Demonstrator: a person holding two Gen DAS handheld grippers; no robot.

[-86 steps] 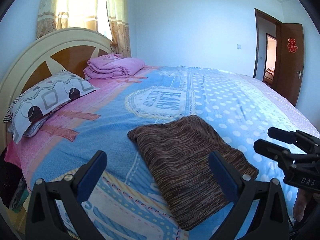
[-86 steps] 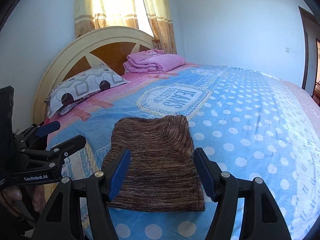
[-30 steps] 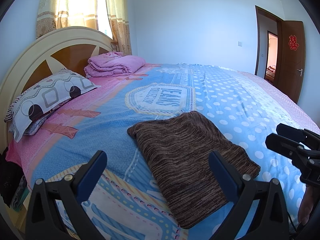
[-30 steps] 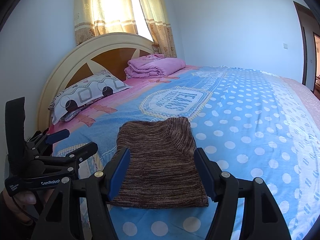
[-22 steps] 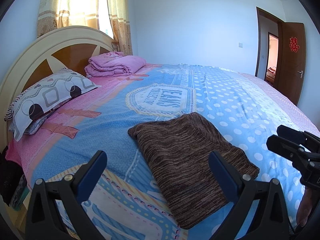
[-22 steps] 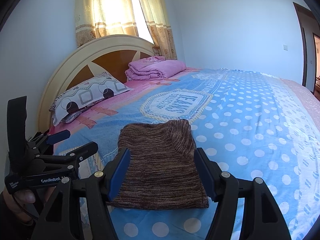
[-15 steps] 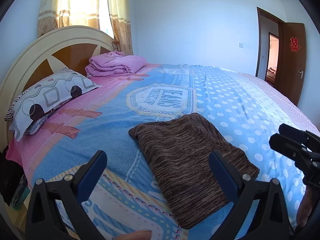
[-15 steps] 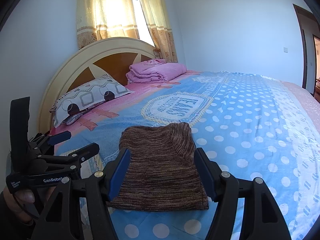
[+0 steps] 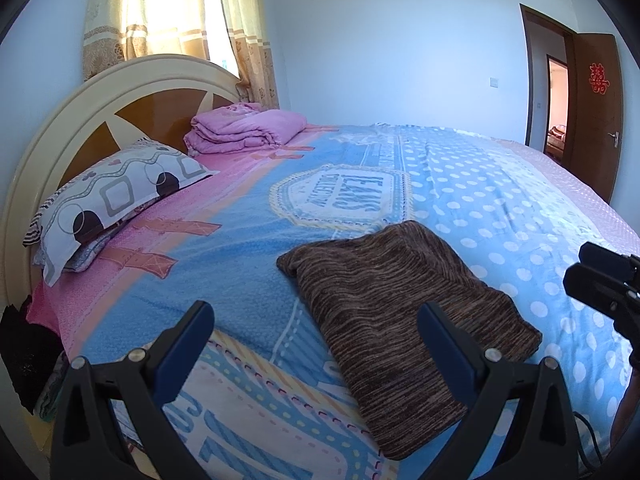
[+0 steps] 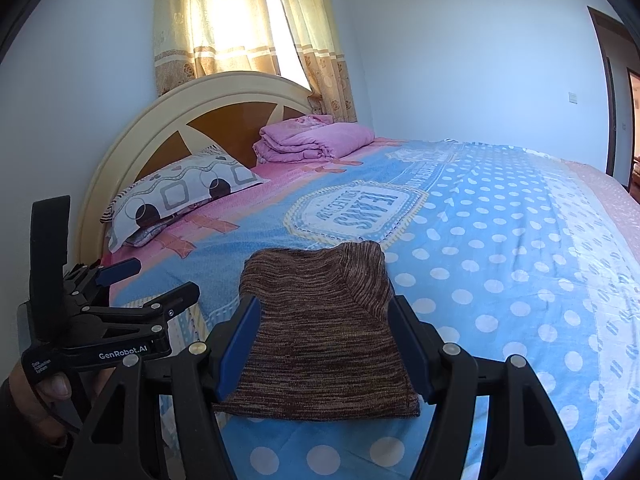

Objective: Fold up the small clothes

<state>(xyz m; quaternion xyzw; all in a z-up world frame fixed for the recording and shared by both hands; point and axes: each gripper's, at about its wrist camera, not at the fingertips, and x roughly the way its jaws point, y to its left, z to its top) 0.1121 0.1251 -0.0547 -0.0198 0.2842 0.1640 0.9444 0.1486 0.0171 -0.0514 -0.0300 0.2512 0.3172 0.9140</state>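
Note:
A brown striped knit garment [image 9: 400, 312] lies folded into a flat rectangle on the blue polka-dot bedspread [image 9: 480, 200], near the bed's front edge. It also shows in the right wrist view [image 10: 320, 328]. My left gripper [image 9: 316, 328] is open and empty, held above the bed just left of the garment. My right gripper [image 10: 324, 332] is open and empty, hovering over the garment's near edge without touching it. Each gripper shows in the other's view: the right one at the far right [image 9: 604, 276], the left one at the left [image 10: 132, 280].
A patterned pillow [image 9: 108, 200] and a folded pink blanket [image 9: 244, 128] lie by the curved headboard [image 9: 80, 120]. Curtains [image 10: 240, 32] hang behind. A brown door [image 9: 592, 112] stands open at the far right. Dark cloth [image 9: 24, 352] hangs off the bed's left side.
Both grippers have drifted slightly back and up from the garment. Both stay open. The garment has not moved.

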